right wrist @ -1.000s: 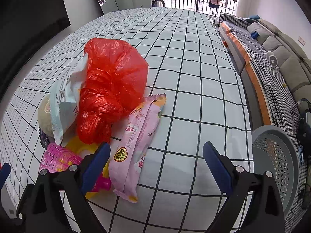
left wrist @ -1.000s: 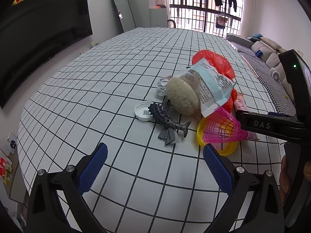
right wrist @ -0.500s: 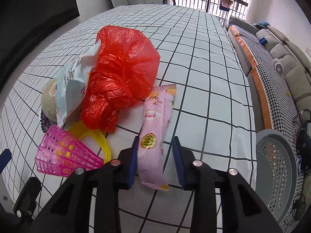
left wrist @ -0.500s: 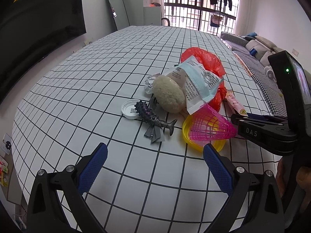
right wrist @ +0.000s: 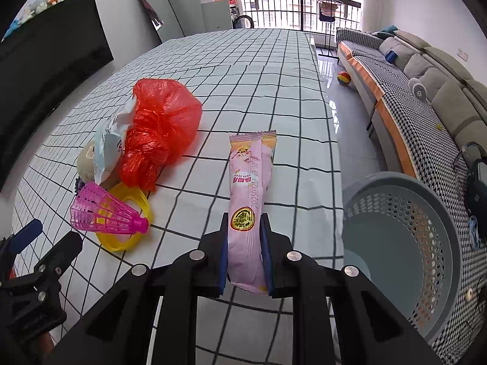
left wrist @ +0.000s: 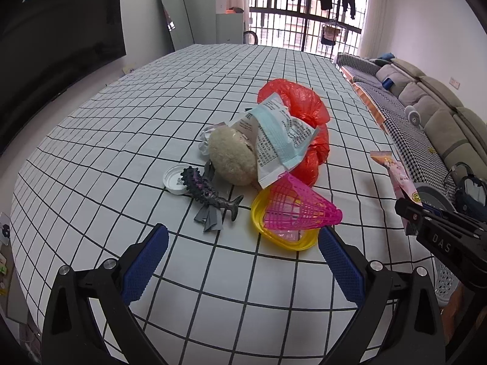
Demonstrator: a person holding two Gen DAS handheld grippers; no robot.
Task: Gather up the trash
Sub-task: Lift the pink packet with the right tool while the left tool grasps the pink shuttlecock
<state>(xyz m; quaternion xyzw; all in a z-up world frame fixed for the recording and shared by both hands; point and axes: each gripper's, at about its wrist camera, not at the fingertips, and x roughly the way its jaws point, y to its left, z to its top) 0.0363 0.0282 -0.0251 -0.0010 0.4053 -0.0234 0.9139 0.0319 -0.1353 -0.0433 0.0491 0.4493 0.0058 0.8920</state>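
My right gripper point(right wrist: 244, 252) is shut on a pink snack wrapper point(right wrist: 249, 194) and holds it lifted above the table's right edge; the wrapper also shows in the left wrist view point(left wrist: 395, 173). A grey perforated bin point(right wrist: 401, 243) stands on the floor just right of it. My left gripper point(left wrist: 240, 261) is open and empty, just short of a pink shuttlecock point(left wrist: 298, 206) lying on a yellow ring point(left wrist: 280, 234). A red plastic bag point(left wrist: 301, 121), a printed white wrapper point(left wrist: 277, 140), a fuzzy beige ball point(left wrist: 231, 158), a dark toy fish point(left wrist: 210, 194) and a white lid point(left wrist: 173, 178) lie beyond.
The table has a checked white cloth point(left wrist: 152, 115). A sofa point(right wrist: 426, 91) runs along the right wall, with floor between it and the table. A black screen point(left wrist: 45, 54) hangs on the left wall. A coloured ball point(right wrist: 344, 78) lies on the floor.
My right gripper has closed on the pink wrapper and lifted it off the table toward the right edge by the bin. My left gripper has drawn back slightly and stayed open.
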